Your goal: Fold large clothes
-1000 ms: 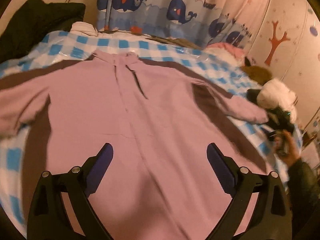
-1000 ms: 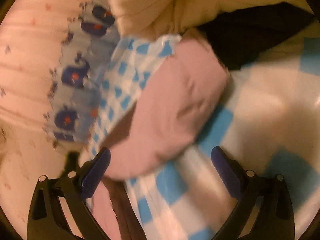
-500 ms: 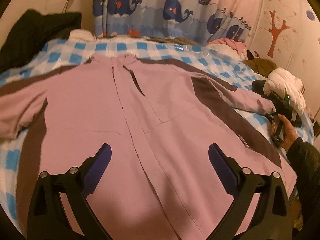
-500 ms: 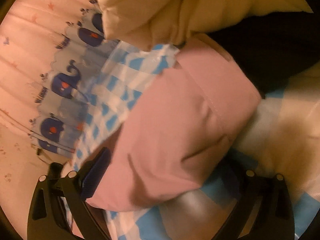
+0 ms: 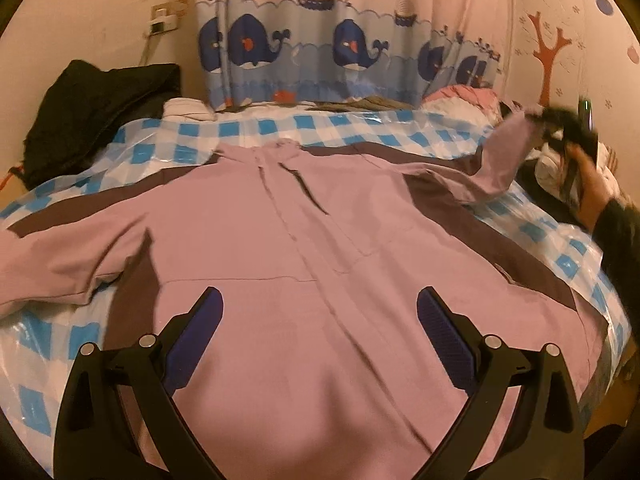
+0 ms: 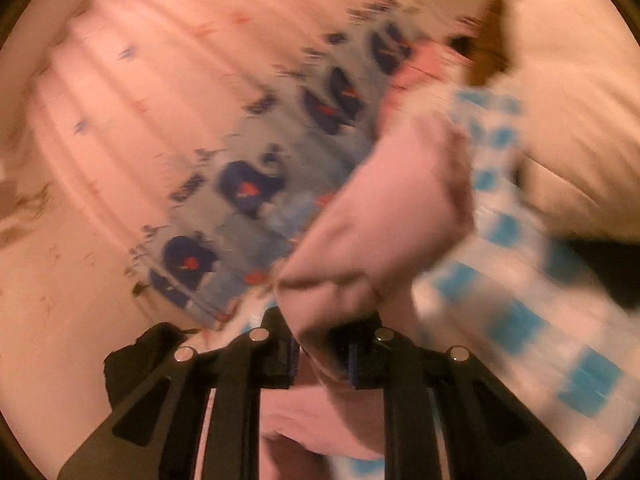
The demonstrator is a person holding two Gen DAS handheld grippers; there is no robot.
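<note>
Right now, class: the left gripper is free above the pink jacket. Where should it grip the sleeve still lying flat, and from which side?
Probably the cuff end of the flat sleeve, approached from the outer edge: there it lies over the checked cover, so a finger of the open left gripper could slide under it.

- A bed (image 5: 400,136) under a glossy blue-and-white checked cover carries everything.
- A pink jacket (image 5: 320,280) with dark brown panels lies spread flat, front up, over most of the cover.
- Left of the jacket's collar, at the bed's far corner, sits a black garment (image 5: 92,108).
- Just beside that, a small white folded cloth (image 5: 186,109).
- Right of the jacket, a heap of white and pink fabric (image 5: 556,168).
</note>
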